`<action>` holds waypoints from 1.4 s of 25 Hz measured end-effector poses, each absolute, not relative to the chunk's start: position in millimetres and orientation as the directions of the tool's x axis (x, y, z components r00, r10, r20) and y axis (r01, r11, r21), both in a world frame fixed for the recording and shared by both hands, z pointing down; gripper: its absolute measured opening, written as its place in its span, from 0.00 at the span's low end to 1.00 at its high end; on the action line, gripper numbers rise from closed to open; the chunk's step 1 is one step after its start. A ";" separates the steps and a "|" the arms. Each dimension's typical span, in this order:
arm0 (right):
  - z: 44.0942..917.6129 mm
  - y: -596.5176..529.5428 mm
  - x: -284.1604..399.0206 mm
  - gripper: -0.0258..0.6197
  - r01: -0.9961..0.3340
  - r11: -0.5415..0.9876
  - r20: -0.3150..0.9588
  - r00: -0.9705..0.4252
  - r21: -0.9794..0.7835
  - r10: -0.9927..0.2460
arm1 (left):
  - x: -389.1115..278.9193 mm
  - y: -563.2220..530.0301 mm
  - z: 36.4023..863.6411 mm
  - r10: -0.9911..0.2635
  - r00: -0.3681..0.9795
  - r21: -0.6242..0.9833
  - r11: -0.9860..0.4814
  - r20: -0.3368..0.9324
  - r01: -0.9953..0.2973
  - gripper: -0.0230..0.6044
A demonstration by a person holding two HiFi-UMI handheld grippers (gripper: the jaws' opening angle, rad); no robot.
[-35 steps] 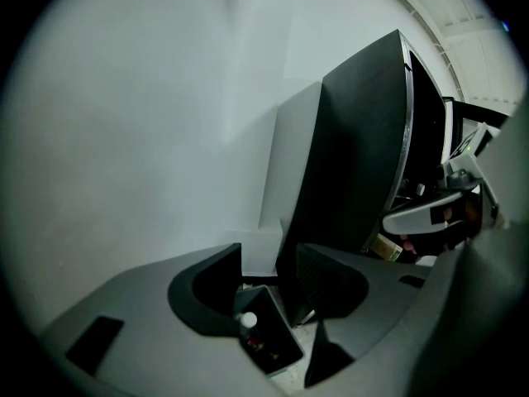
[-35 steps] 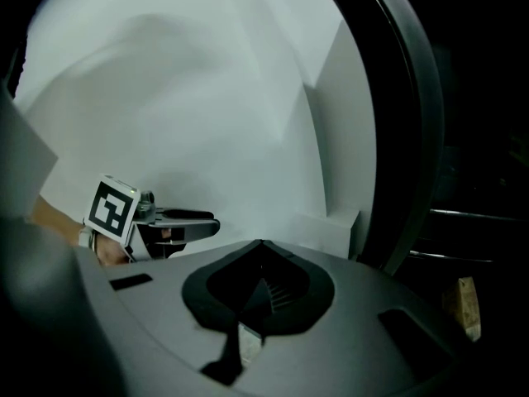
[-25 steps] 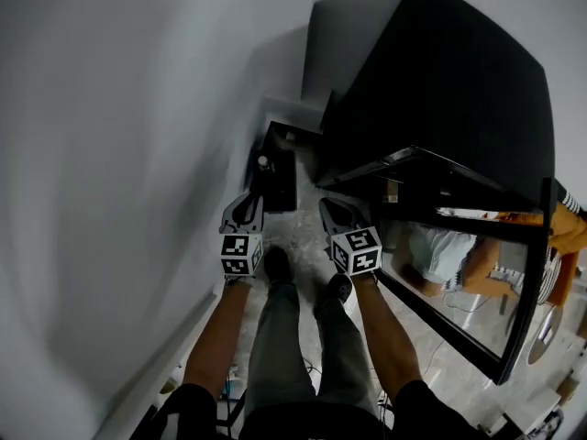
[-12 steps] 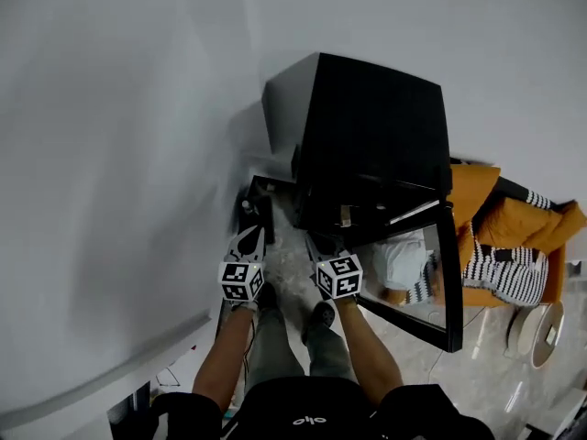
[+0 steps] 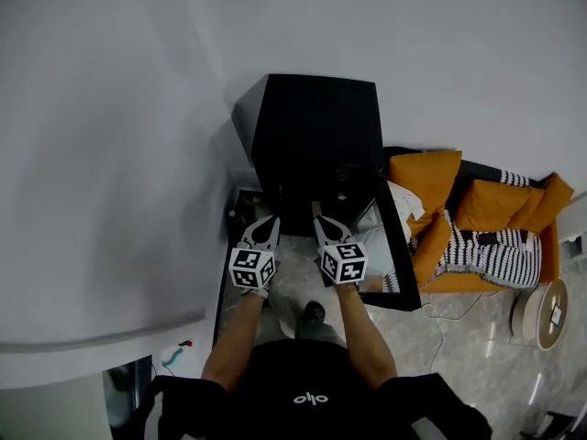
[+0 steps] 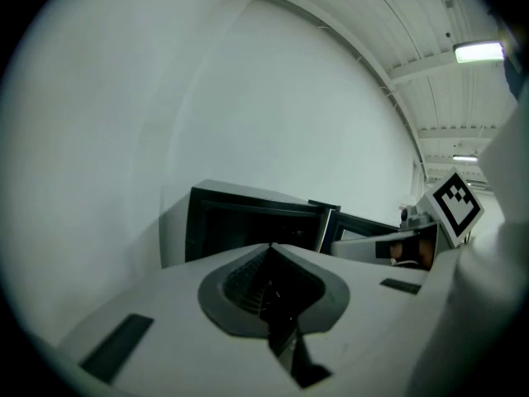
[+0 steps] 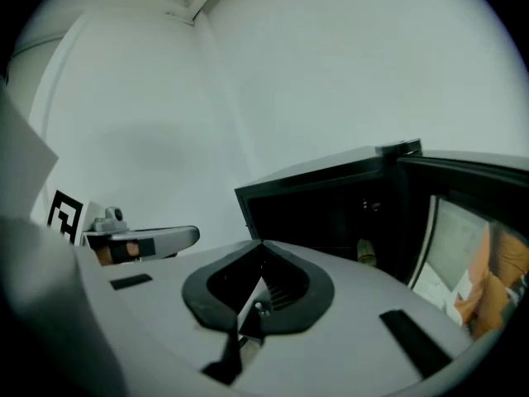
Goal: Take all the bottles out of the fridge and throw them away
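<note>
Left tool: my left tool [image 5: 271,220] is pressed together with nothing in it. In the left gripper view the tips meet in one line [image 6: 270,246].
Right tool: my right tool [image 5: 320,220] is also pressed together and empty, its tips touching [image 7: 262,242].
Tools together: they are side by side and a little apart, both pointing at the open front of the fridge [image 5: 316,136].
Fridge: it is a black box standing against the white wall [image 5: 110,108]. Its door [image 5: 396,255] is swung open to the right.
Bottle: a small brownish bottle [image 7: 366,252], as far as I can make out, stands inside the dark fridge, low down and near the door side. Neither tool touches it.
Beside the fridge: a dark low box [image 5: 237,216] is on the floor [image 5: 459,356] at the wall, just left of my left tool.
Changed since a second ago: the fridge filled the upper right of the head view and now sits smaller in the middle. My tools were held low over my shoes and now reach up towards the opening. An orange sofa [image 5: 477,204], then only a sliver behind the door, now shows in full on the right.
</note>
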State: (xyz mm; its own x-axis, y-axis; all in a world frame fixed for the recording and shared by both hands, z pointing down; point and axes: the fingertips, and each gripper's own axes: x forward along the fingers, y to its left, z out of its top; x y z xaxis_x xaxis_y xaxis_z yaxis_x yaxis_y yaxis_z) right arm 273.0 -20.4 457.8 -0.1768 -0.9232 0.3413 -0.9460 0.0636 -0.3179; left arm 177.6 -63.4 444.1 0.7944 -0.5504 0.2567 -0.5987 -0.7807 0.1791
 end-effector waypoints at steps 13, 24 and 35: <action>457.2 51.3 333.1 0.05 -0.958 -0.078 0.358 -0.027 -0.276 -0.933 | 211.4 -11.8 411.0 -0.482 0.827 0.110 -0.842 0.288 -0.529 0.05; 445.7 44.9 305.7 0.05 -0.956 -0.132 0.356 0.031 -0.264 -0.934 | 175.2 -36.1 402.8 -0.430 0.860 0.118 -0.872 0.275 -0.474 0.05; 431.1 7.0 238.6 0.05 -0.968 -0.135 0.362 0.050 -0.213 -0.931 | 114.9 -74.7 406.3 -0.405 0.872 0.161 -0.875 0.273 -0.457 0.05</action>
